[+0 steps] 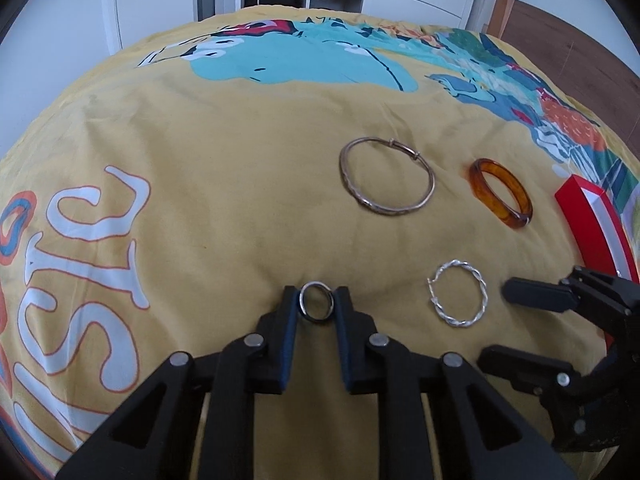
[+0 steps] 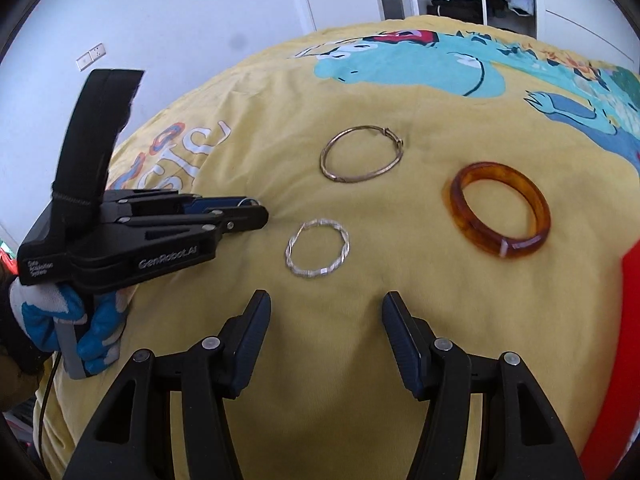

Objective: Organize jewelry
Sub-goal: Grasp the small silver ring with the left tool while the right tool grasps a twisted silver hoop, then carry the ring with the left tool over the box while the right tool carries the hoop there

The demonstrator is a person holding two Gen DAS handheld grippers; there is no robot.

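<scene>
- Left wrist view: our left gripper [image 1: 317, 300] has its fingers [image 1: 289, 312] closed in on a small silver ring [image 1: 317, 302], pinching it from both sides right at the tips, low over the yellow bedspread [image 1: 224, 184].
- Just to the right lies a twisted silver hoop [image 1: 460, 299], flat on the fabric, with our right gripper [image 1: 500, 320] reaching in from the right edge, its fingers spread.
- Farther out, a thin metal bangle [image 1: 386, 176] lies flat; beside it on the right sits an amber bangle [image 1: 500, 192], apart from it.
- A red box [image 1: 592, 220] curves along the right edge, near the amber bangle.
- Right wrist view: our right gripper [image 2: 326, 308] hangs with fingers [image 2: 256, 320] wide apart and nothing between them.
- Straight ahead of them lies the twisted silver hoop [image 2: 318, 253]; the metal bangle [image 2: 361, 154] lies beyond it, the amber bangle [image 2: 500, 210] to the right.
- On the left, our gloved left hand [image 2: 68, 320] holds the left gripper [image 2: 252, 210]; the ring is only just visible at its tips.
</scene>
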